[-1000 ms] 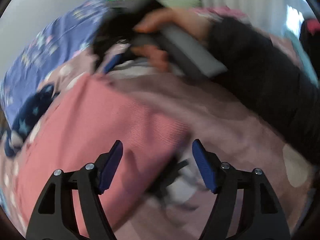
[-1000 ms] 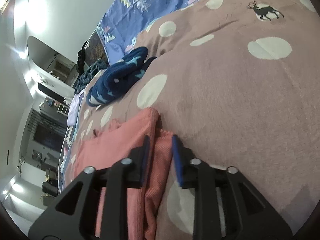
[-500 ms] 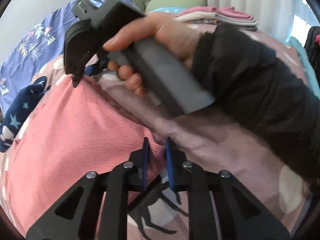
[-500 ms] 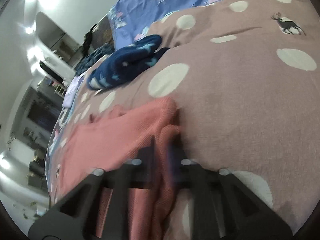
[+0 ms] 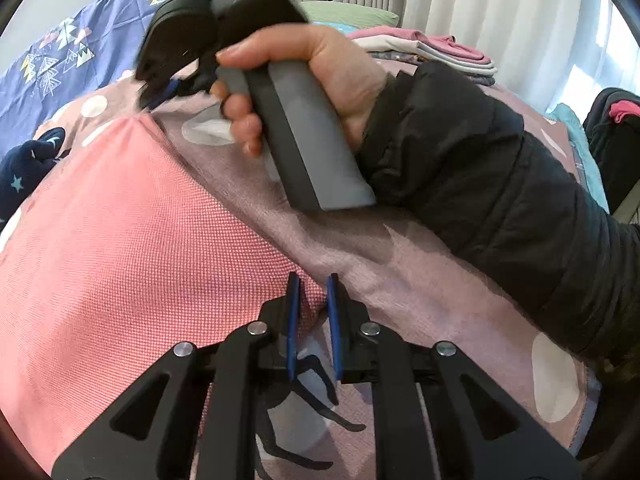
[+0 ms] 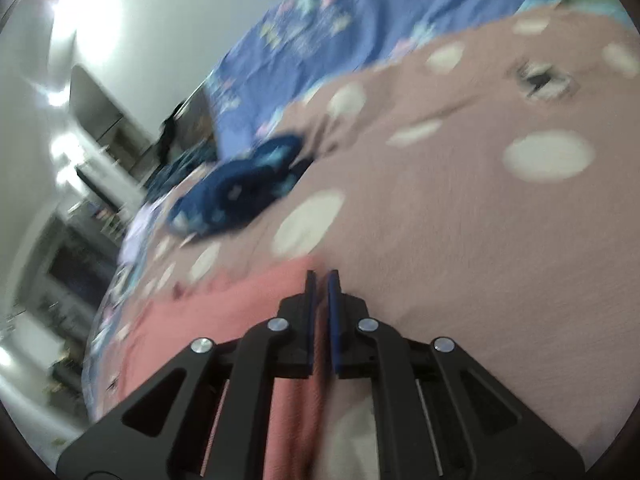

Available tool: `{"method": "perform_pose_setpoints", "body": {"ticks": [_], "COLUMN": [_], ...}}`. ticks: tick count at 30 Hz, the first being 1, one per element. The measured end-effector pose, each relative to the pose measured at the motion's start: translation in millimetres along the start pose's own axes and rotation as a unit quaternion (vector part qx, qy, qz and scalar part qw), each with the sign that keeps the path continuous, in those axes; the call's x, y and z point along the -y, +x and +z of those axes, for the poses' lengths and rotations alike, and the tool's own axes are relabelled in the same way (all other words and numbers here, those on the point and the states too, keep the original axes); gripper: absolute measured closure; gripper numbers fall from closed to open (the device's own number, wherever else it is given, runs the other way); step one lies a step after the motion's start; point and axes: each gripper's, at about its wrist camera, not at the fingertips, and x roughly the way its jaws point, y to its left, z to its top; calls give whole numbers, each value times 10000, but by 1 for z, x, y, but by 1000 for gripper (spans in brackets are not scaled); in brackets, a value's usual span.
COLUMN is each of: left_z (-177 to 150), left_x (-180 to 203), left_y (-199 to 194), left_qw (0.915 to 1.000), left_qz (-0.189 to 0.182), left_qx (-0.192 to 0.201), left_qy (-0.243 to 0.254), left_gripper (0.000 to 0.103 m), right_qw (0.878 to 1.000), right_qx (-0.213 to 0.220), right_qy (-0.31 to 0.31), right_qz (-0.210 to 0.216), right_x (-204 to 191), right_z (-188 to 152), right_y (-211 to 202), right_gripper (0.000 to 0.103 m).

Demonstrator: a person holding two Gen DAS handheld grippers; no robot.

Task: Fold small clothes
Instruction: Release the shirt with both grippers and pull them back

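Note:
A pink knit garment (image 5: 120,240) lies flat on the mauve dotted bedspread (image 5: 420,280). My left gripper (image 5: 313,280) is shut on its near right corner, with pink cloth pinched between the blue pads. A hand (image 5: 332,72) in a black sleeve (image 5: 500,200) holds my right gripper (image 5: 154,96) at the garment's far corner. In the right wrist view that gripper (image 6: 322,276) has its jaws closing tight on a fold of the pink garment (image 6: 224,320), with cloth showing between the pads.
A navy star-print garment (image 5: 24,168) (image 6: 236,188) lies bunched left of the pink one. A stack of folded clothes (image 5: 432,50) sits at the far side by the curtains. A blue patterned sheet (image 6: 320,40) covers the bed's far left. Dark items (image 5: 612,128) stand at the right edge.
Both grippers' jaws went from apart to closed on the pink garment, the left from wide open. The garment's edge now runs taut between the two grips.

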Motion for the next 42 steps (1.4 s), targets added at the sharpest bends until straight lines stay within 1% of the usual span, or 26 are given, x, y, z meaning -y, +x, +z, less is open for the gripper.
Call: {"method": "perform_pose_setpoints", "body": {"ticks": [2, 4, 6, 7, 8, 9, 10, 15, 17, 19, 20, 22, 24, 25, 27, 28, 29, 30, 31, 33, 35, 36, 39, 40, 41, 42], "left_z": [1, 0, 4, 4, 3, 4, 4, 2, -9, -31, -44, -85, -126, -154, -201, -212, -225, -234, -237, -237, -233, -234, -229, -228, -227, -226], "left_x": [2, 3, 2, 0, -3, -5, -7, 1, 4, -3, -10, -36, -64, -81, -110, -119, -129, -140, -147, -159, -174, -179, -192, -197, -197, -197], "left_y": [-1, -1, 3, 3, 4, 4, 5, -11, -36, -70, -88, -132, -166, -184, -210, -215, -221, -225, -230, -230, -221, -220, -208, -205, -205, -207], "left_qw": [10000, 10000, 10000, 9999, 9998, 9996, 9995, 9994, 9990, 9975, 9958, 9883, 9769, 9675, 9487, 9439, 9393, 9356, 9352, 9395, 9464, 9486, 9546, 9553, 9554, 9555], "left_qz": [26, -5, -55, -95, -128, -164, -185, 24, 84, 330, 487, 887, 1287, 1588, 2143, 2263, 2344, 2366, 2322, 2122, 1884, 1749, 1299, 1246, 1240, 1251], "left_qx": [-6, -4, -8, -8, -8, -14, -32, 64, 183, 421, 535, 741, 824, 831, 739, 690, 665, 693, 737, 854, 868, 836, 793, 774, 784, 820], "left_qy": [13, -19, -78, -127, -174, -219, -259, -352, -397, -468, -559, -996, -1491, -1782, -2204, -2304, -2416, -2529, -2572, -2551, -2476, -2501, -2561, -2568, -2562, -2542], "left_gripper": [91, 90, 88, 88, 87, 87, 87, 86, 80, 70, 67, 64, 63, 63, 63, 63, 63, 63, 63, 63, 63, 63, 64, 80, 98, 101], "right_qw": [9999, 9968, 9910, 9897, 9890, 9865, 9837, 9866, 9865, 9878, 9888, 9916, 9952, 9960, 9920, 9886, 9841, 9780, 9686, 9483, 9198, 8995, 8531, 8426, 8409, 8438], "right_qx": [-44, -344, -613, -755, -902, -989, -1020, -850, -801, -760, -750, -630, -183, 14, 362, 462, 500, 459, 355, 154, -84, -165, -225, -274, -356, -441], "right_qy": [32, -139, -559, -774, -1039, -1300, -1430, -1375, -1405, -1349, -1284, -1115, -863, -838, -1167, -1368, -1621, -1952, -2404, -3153, -3918, -4363, -5213, -5378, -5399, -5345], "right_qz": [104, 707, 1048, 939, 539, -125, -377, -239, -245, -164, -136, -178, -430, -304, 308, 439, 526, 571, 517, 319, 217, 178, 52, 61, 126, 192], "right_x": [1, -6, -27, -35, -41, -42, -40, -36, -33, -31, -31, -35, -42, -49, -81, -96, -115, -135, -161, -203, -244, -266, -302, -312, -318, -321], "right_z": [2, 0, -8, -14, -20, -28, -30, -30, -35, -37, -34, -26, -25, -27, -48, -61, -78, -96, -120, -161, -204, -227, -266, -274, -277, -277], "right_y": [-3, -2, 3, 7, 17, 30, 35, 28, 24, 20, 25, 18, -9, -24, -66, -80, -91, -99, -102, -99, -89, -83, -72, -66, -63, -59], "right_gripper": [97, 97, 97, 97, 96, 100, 103, 103, 103, 102, 102, 102, 95, 89, 78, 67, 62, 61, 61, 61, 62, 62, 61, 59, 58, 57]}}
